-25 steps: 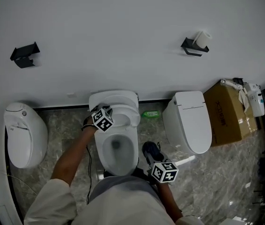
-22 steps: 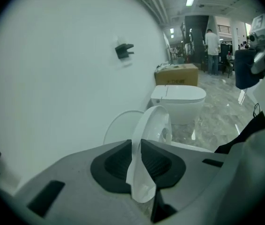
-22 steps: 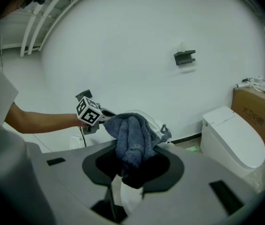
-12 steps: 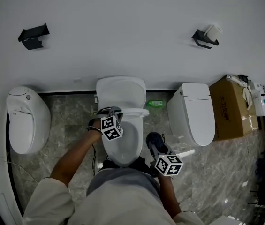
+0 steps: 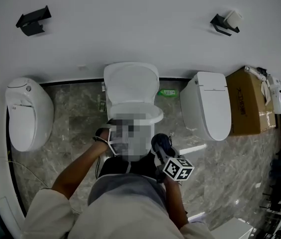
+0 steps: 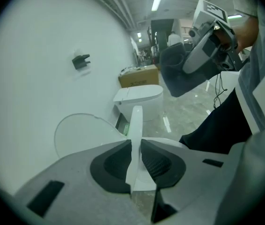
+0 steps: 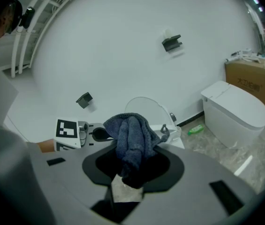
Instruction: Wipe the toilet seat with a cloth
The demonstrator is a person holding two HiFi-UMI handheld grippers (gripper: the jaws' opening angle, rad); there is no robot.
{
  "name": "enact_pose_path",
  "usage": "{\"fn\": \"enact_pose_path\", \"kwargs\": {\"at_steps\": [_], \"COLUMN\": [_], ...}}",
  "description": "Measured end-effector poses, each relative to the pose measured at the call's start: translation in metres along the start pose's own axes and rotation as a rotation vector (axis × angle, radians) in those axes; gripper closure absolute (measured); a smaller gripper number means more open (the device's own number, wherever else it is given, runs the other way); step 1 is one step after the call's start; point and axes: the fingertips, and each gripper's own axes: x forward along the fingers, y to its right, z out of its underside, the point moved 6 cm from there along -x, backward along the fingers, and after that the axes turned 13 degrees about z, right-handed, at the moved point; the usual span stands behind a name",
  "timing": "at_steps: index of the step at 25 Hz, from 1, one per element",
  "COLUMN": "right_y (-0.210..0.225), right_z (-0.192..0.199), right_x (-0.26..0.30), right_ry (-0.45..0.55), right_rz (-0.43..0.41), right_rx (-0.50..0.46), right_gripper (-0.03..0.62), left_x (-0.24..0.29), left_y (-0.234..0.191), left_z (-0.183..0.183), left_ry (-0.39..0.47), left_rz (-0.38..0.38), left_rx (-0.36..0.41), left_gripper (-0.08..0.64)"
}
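Note:
The white toilet (image 5: pixel 132 83) stands mid-floor with its lid up against the wall. My left gripper (image 6: pixel 136 146) is shut on the thin front edge of the white seat (image 6: pixel 136 121), which shows edge-on between the pads. In the head view the left gripper lies under a blurred patch; only the seat's rear ring (image 5: pixel 134 112) shows. My right gripper (image 7: pixel 131 165) is shut on a bunched blue-grey cloth (image 7: pixel 130 135). It hovers at the toilet's front right, cloth (image 5: pixel 160 144) raised, apart from the seat.
A second toilet (image 5: pixel 206 103) with its lid down stands to the right, a cardboard box (image 5: pixel 252 101) beyond it. A white urinal-like fixture (image 5: pixel 25 113) is at the left. A green bottle (image 5: pixel 167 92) lies by the wall. The floor is grey marble.
The left gripper has come from the back of the seat toward the person, along the toilet's left side to its front. The right gripper with the cloth shifted slightly. The head camera's view slid back.

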Motion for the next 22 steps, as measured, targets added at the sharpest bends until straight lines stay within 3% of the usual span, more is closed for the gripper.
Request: {"fn": "enact_pose_path", "kwargs": {"at_steps": [8, 13, 17, 22], "right_y": [0.024, 0.038, 0.05, 0.06], "right_z": [0.021, 0.036, 0.055, 0.065], "right_x": [-0.009, -0.01, -0.004, 0.017], "right_ry": [-0.06, -0.122, -0.2, -0.262], "right_rz": [0.055, 0.07, 0.069, 0.054], "right_rx": [0.046, 0.024, -0.01, -0.049], "right_gripper": [0.48, 0.48, 0.48, 0.48], "left_x": [0.033, 0.051, 0.068, 0.09], "left_y": [0.077, 0.104, 0.123, 0.142], "left_z": [0.021, 0.034, 0.041, 0.052], "left_ry": [0.049, 0.083, 0.062, 0.061], "left_rz": [0.197, 0.247, 0.295, 0.285], "left_rx": [-0.041, -0.092, -0.12, -0.164], "left_gripper": [0.535, 0.546, 0.549, 0.549]}}
